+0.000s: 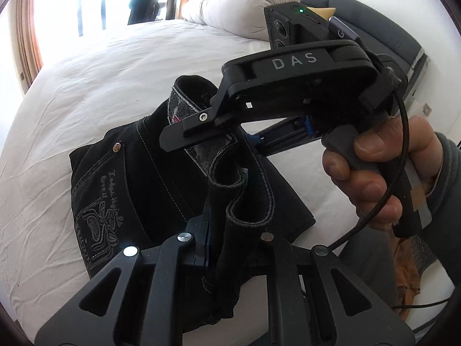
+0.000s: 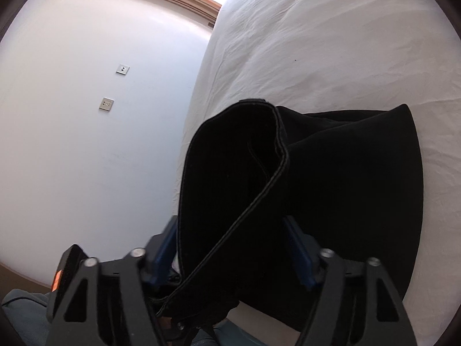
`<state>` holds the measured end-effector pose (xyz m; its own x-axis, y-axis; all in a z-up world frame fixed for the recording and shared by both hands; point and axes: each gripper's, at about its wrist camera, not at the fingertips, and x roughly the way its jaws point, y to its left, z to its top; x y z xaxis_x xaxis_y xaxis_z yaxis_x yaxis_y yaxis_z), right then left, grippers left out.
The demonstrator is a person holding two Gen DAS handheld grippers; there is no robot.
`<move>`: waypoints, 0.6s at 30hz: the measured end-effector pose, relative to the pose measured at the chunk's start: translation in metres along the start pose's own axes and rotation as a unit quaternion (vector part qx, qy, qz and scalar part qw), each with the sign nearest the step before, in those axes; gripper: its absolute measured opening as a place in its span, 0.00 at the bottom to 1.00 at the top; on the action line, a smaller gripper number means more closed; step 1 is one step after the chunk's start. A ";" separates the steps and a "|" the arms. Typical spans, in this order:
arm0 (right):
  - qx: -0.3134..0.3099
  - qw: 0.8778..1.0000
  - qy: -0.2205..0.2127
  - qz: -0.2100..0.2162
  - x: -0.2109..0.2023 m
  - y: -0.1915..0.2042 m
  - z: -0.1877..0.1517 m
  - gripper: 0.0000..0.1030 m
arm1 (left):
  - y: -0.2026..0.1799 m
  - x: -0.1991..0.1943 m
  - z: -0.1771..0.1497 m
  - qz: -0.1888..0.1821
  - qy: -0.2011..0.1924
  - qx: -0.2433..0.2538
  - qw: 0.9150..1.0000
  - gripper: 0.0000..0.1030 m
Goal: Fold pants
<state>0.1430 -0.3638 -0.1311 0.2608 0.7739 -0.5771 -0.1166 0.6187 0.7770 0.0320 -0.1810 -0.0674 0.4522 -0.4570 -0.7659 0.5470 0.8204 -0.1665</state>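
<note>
Black pants (image 1: 121,190) with an embroidered back pocket lie folded on the white bed (image 1: 86,86). Low in the left wrist view, my left gripper (image 1: 214,239) is shut on the stitched leg hems, which stand up in a loop. A hand (image 1: 371,173) holds my right gripper (image 1: 216,147) above the waistband, pointing left. In the right wrist view, a thick fold of the pants (image 2: 236,173) fills the space between the blue pads (image 2: 164,245) of my right gripper (image 2: 230,248), which touch it on both sides.
A white pillow (image 1: 239,3) and a grey headboard (image 1: 374,28) lie at the far end of the bed. The bed's edge (image 2: 196,115) runs beside a white wall with two sockets (image 2: 106,103). Brown cloth (image 1: 403,274) lies beyond the bed at lower right.
</note>
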 end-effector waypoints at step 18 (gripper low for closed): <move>-0.002 0.999 -0.022 -0.040 -0.018 -0.066 0.008 0.18 | -0.072 0.099 0.035 0.025 0.062 0.066 0.996 0.12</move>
<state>0.1535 -0.4195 -0.1702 0.3122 0.7146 -0.6261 -0.0979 0.6797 0.7270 0.0623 -0.2973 -0.1093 0.3962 -0.3638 -0.8430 0.6172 0.7853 -0.0488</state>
